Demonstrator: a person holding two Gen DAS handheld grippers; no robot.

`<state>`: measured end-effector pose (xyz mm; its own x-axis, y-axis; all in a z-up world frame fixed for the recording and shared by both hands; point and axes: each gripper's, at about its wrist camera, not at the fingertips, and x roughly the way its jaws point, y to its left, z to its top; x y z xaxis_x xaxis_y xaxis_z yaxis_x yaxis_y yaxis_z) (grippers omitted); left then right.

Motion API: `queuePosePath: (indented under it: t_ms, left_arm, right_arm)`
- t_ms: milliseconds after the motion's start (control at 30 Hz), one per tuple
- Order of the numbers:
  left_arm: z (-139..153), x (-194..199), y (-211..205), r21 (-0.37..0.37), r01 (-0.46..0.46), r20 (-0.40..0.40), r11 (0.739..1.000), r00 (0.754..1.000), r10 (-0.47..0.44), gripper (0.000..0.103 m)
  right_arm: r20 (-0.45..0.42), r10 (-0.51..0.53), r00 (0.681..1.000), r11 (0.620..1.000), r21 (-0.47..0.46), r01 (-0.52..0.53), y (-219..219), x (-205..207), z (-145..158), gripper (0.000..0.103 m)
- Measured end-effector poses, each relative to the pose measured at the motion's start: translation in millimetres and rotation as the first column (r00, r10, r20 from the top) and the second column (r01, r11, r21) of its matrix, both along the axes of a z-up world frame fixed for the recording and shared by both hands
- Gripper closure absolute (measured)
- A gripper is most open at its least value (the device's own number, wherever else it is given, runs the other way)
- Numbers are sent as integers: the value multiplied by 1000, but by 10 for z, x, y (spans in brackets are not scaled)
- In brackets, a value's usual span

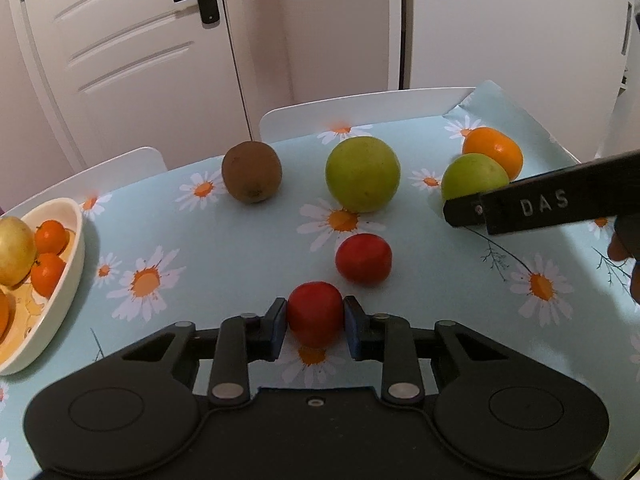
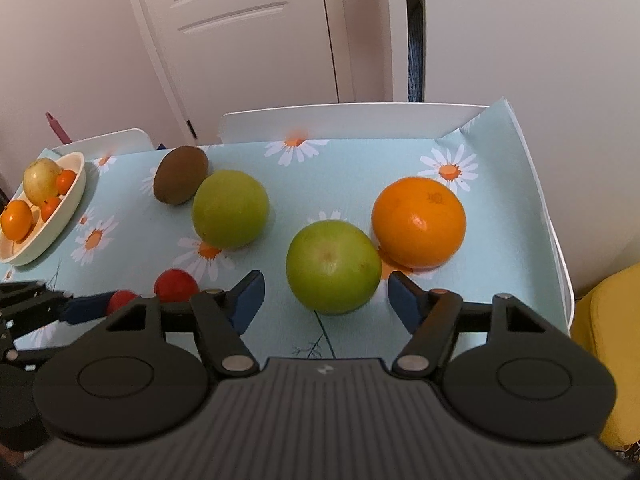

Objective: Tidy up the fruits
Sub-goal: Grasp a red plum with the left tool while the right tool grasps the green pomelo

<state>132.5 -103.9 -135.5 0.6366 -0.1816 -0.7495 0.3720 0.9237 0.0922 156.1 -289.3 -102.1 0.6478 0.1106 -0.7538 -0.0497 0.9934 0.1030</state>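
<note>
The bowl point(image 1: 60, 280) at the counter's point(image 1: 240, 264) left edge is cut off by the frame; its fruit shows only in part. In the right wrist view, the right gripper body hides most of the near red fruit point(image 2: 120, 301). The left gripper point(image 1: 315, 322) is clamped on this near red fruit, pads pressing both its sides. A second red fruit point(image 1: 363, 258) lies just beyond. The right gripper point(image 2: 326, 300) stands wide around a green apple point(image 2: 333, 266), pads clear of it on both sides. An orange point(image 2: 419, 227) touches that apple behind.
</note>
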Motion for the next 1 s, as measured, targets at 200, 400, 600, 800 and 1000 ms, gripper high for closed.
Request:
queuePosePath:
  t_ms: [200,400,600,800,1000]
  left_arm:
    - [1,-31,20,-1,-11,-1,1000,1000,11,70]
    - [13,-51,35,-2,-24,-6,1000,1000,24,70]
    - [75,-96,81,-8,-48,-2,999,999,48,70]
    - [223,-157,174,-23,-72,23,997,997,73,70]
    - [442,-241,333,-47,-116,54,992,992,118,70]
  right_arm:
    - [-3,-11,1000,1000,2,11,-4,63,-26,23]
    - [-16,-24,1000,1000,-6,24,-7,100,-51,34]
    - [-7,-16,1000,1000,-9,16,8,57,0,35]
    - [25,22,999,999,-36,-21,102,-44,177,35]
    - [44,90,995,996,-32,-89,279,-121,395,35]
